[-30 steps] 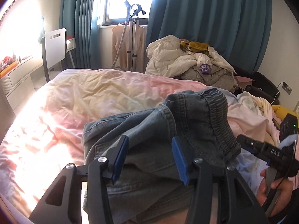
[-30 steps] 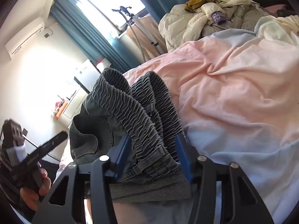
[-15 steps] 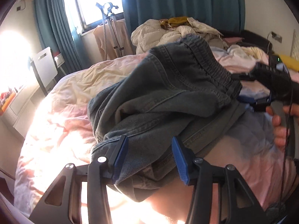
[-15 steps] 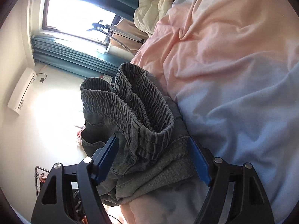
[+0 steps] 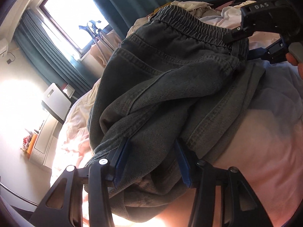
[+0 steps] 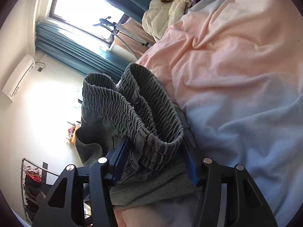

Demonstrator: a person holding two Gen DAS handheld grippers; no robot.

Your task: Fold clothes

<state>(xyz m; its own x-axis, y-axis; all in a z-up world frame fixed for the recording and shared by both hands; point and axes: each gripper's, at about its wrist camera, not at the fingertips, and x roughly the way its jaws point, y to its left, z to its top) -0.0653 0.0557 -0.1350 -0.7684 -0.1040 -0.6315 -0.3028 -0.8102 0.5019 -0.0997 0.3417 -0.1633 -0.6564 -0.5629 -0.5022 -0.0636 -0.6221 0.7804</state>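
The grey denim trousers with the gathered elastic waistband (image 5: 170,79) hang above the pink-and-blue bed cover (image 6: 236,75). The left gripper (image 5: 151,157) pinches bunched leg cloth; the right gripper (image 6: 155,160) pinches the doubled waistband. Keep both pinches firm, draw the cloth taut, and lower it flat and level.

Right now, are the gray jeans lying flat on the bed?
No, the gray jeans are bunched up, gripped by the left gripper at one end and the right gripper at the stretchy waistband.
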